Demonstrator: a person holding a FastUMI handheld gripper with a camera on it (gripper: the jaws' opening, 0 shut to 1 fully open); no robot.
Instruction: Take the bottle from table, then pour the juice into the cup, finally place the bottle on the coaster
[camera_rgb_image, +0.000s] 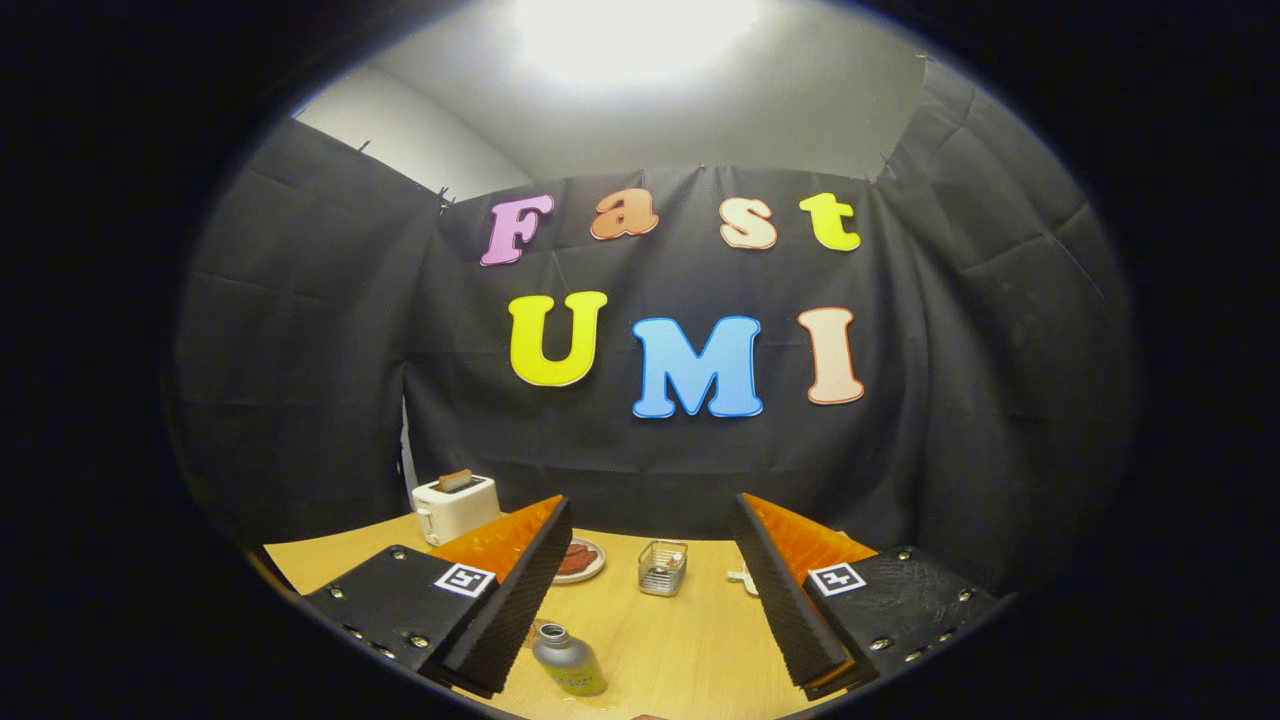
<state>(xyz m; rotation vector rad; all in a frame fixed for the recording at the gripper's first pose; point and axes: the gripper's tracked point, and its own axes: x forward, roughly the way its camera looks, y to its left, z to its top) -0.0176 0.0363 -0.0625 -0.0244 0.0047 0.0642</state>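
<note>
A small grey bottle with a metal neck and a yellow-green lower part stands upright on the wooden table, close to the inner side of the left finger. My gripper is open and held above the table, its fingers wide apart with nothing between them. The bottle sits low between the fingers, nearer the left one and not touched by either. A small clear glass cup stands farther back on the table, between the fingers and beyond the bottle.
A white toaster with a slice in it stands at the back left of the table. A plate with reddish food lies beside the left finger. A small pale object peeks out by the right finger. Black cloth walls close the booth behind.
</note>
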